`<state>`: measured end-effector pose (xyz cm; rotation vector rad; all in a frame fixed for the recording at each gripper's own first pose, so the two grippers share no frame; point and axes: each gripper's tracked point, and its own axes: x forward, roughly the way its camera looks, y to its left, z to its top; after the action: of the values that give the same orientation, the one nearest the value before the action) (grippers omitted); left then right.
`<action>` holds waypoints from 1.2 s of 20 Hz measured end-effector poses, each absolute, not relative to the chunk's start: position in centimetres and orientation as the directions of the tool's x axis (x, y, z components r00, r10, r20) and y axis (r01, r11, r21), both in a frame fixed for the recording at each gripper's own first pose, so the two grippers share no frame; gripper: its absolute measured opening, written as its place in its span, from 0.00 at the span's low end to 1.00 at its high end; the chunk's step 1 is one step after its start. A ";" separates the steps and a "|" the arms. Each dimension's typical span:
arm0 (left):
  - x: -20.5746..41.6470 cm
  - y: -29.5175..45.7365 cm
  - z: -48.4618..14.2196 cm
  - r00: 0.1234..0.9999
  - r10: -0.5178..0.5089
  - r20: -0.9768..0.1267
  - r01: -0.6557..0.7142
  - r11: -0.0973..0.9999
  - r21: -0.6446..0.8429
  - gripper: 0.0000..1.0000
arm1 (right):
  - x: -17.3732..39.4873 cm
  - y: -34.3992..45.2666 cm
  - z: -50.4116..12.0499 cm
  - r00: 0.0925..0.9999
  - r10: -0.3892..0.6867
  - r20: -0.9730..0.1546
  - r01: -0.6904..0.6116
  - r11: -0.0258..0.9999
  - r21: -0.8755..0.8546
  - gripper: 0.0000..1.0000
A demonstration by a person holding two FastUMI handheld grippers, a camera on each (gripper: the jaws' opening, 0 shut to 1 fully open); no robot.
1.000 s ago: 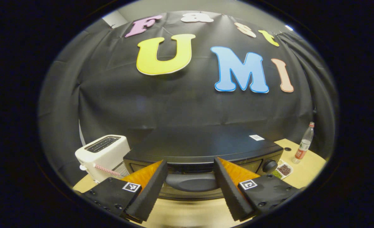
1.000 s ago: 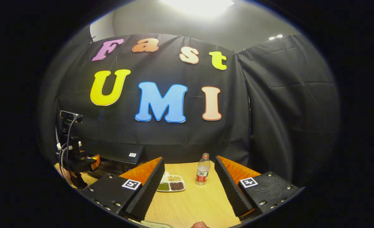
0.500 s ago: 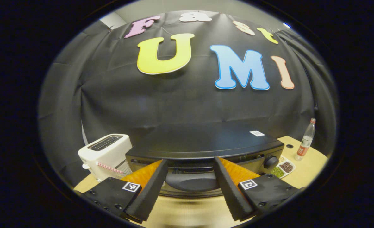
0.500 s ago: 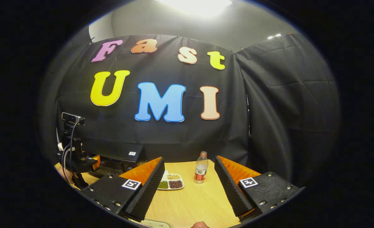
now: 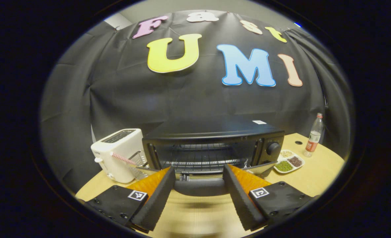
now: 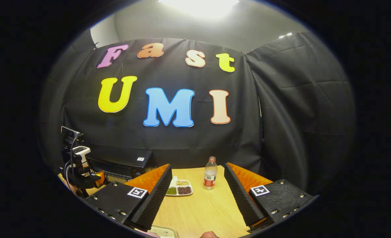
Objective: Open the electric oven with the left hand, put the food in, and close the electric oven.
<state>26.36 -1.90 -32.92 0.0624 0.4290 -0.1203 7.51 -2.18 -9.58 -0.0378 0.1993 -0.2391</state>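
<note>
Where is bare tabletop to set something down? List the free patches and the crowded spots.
Free: the wooden table between the right gripper and the clear plastic bottle. Also the strip right of the white divided snack tray, before that bottle.
Crowded: between the white toaster and black electric oven, whose lowered door sits between the left gripper's fingers.

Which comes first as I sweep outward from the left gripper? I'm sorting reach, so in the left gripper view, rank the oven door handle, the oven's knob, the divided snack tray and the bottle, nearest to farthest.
1. Oven door handle: between the left gripper's fingers.
2. Knob: on the oven's right front.
3. Divided snack tray: on the table, right of the oven; close to the knob, a loose call.
4. Bottle: far right, by the wall.
</note>
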 end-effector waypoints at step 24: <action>18.0 -2.3 -38.4 0.830 -0.086 -0.551 0.122 0.992 0.028 0.97 | 4.6 -2.4 -10.8 0.953 -0.160 -0.257 0.148 0.987 -0.066 0.98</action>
<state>17.97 -2.31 -38.41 0.0630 0.5814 -0.1106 4.61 -2.36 -10.77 -0.0464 0.2647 -0.1568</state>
